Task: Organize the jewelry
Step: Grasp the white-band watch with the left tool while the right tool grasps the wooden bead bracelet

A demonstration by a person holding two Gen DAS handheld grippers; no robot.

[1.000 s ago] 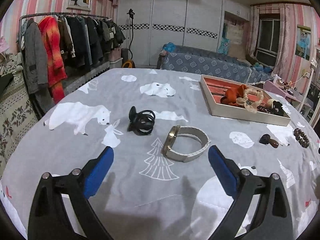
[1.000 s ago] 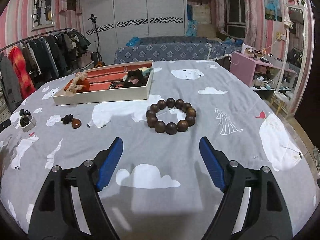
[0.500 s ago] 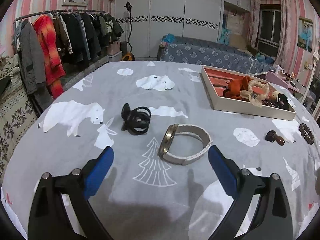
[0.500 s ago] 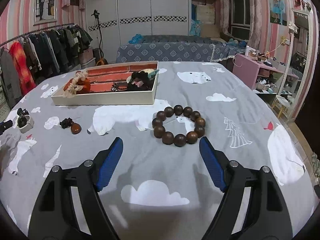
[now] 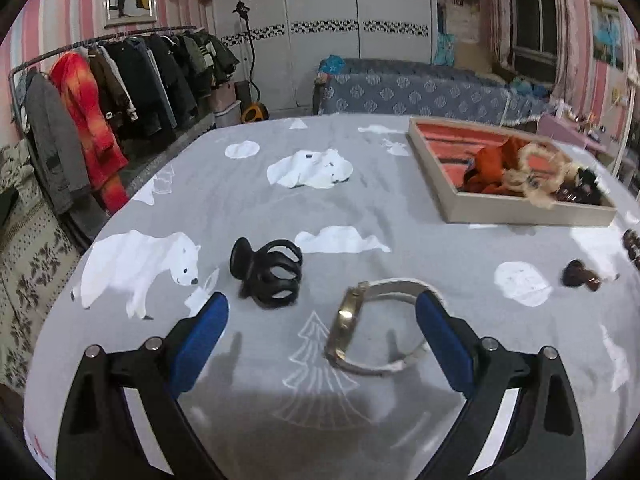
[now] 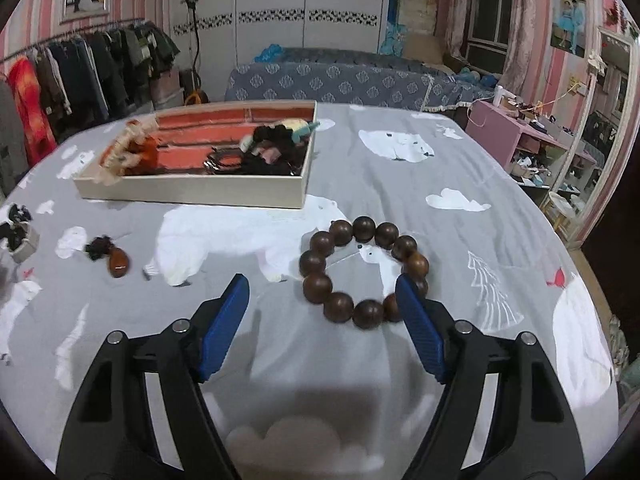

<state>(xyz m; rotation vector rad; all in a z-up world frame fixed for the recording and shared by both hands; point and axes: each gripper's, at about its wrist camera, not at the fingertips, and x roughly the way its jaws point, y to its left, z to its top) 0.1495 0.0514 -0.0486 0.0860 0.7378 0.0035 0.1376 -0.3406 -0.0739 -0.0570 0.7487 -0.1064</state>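
My left gripper [image 5: 322, 320] is open just above the grey cloth. A gold watch with a pale strap [image 5: 378, 326] lies between its blue fingers, toward the right one. A black hair claw [image 5: 268, 272] lies just beyond the left finger. My right gripper [image 6: 322, 300] is open, and a brown wooden bead bracelet [image 6: 362, 272] lies just ahead, against its right finger. A beige tray with a red lining [image 6: 192, 190] holds scrunchies and hair ties; it also shows in the left wrist view [image 5: 520, 210].
A small brown and black piece [image 6: 110, 256] lies on the cloth left of the bracelet, also in the left wrist view [image 5: 580, 274]. A clothes rack [image 5: 100, 92] stands left of the table, a sofa [image 6: 340, 80] behind it.
Both grippers have moved forward and lower. The watch now lies between the left fingers and the bracelet reaches the right gripper's right finger. Both stay open.
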